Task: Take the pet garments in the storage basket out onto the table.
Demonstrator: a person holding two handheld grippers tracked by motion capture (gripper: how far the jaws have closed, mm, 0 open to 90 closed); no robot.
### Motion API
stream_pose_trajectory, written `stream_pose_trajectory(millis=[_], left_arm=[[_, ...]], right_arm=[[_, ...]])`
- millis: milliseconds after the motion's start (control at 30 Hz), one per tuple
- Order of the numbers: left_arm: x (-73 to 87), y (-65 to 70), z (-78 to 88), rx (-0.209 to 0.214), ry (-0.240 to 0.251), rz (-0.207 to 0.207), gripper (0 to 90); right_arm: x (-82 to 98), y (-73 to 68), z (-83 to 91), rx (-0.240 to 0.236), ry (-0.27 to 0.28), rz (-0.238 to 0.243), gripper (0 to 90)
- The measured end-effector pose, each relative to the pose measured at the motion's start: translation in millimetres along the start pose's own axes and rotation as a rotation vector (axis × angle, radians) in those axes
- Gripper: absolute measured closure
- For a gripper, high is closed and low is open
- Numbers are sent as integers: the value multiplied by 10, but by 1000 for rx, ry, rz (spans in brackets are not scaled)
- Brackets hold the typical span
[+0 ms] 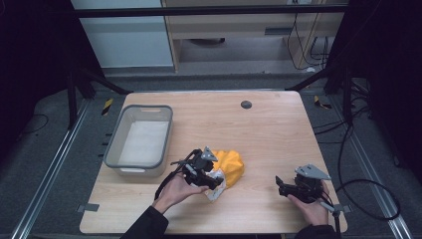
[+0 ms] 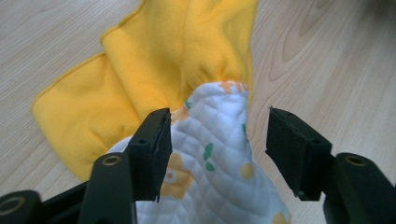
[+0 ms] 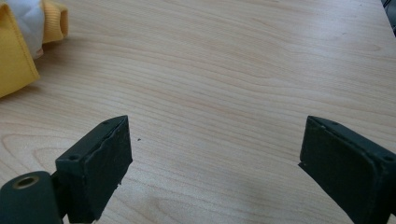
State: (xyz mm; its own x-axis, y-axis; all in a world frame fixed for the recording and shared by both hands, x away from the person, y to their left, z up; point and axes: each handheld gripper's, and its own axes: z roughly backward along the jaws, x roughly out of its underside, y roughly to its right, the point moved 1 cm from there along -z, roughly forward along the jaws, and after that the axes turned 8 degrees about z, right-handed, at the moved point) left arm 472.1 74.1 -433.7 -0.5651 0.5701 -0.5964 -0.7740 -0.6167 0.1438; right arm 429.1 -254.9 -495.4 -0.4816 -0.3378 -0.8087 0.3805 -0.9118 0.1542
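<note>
The yellow garment (image 2: 154, 60) lies bunched on the tabletop (image 1: 268, 124), beside the grey bin (image 1: 112, 149). Left tongs (image 2: 217, 140) straddle its quilted lining unclenched; right tongs (image 3: 212, 158) gape empty; binning seems undone

No writing, label, brand or number can be read anywhere. The yellow cloth (image 2: 154, 60) has a white quilted side printed with small orange flowers and green leaves, a pattern with no lettering. The grey bin (image 1: 164, 137) is unmarked.
</note>
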Motion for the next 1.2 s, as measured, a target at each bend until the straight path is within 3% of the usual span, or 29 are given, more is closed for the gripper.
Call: stream_pose_trajectory(millis=[200, 400, 633, 967, 1200], left_arm=[[52, 3, 122, -10, 46, -13, 314], [165, -42, 234, -13, 90, 5, 248], [371, -128, 328, -45, 130, 64, 222], [701, -245, 459, -105, 199, 110, 220], [936, -319, 539, -117, 247, 145, 210]], right_arm=[[2, 0, -1, 1, -1, 0, 90], [3, 2, -1, 1, 0, -3, 89], [5, 0, 2, 3, -1, -4, 88], [5, -3, 7, 2, -3, -4, 85], [9, -3, 4, 4, -3, -2, 81]])
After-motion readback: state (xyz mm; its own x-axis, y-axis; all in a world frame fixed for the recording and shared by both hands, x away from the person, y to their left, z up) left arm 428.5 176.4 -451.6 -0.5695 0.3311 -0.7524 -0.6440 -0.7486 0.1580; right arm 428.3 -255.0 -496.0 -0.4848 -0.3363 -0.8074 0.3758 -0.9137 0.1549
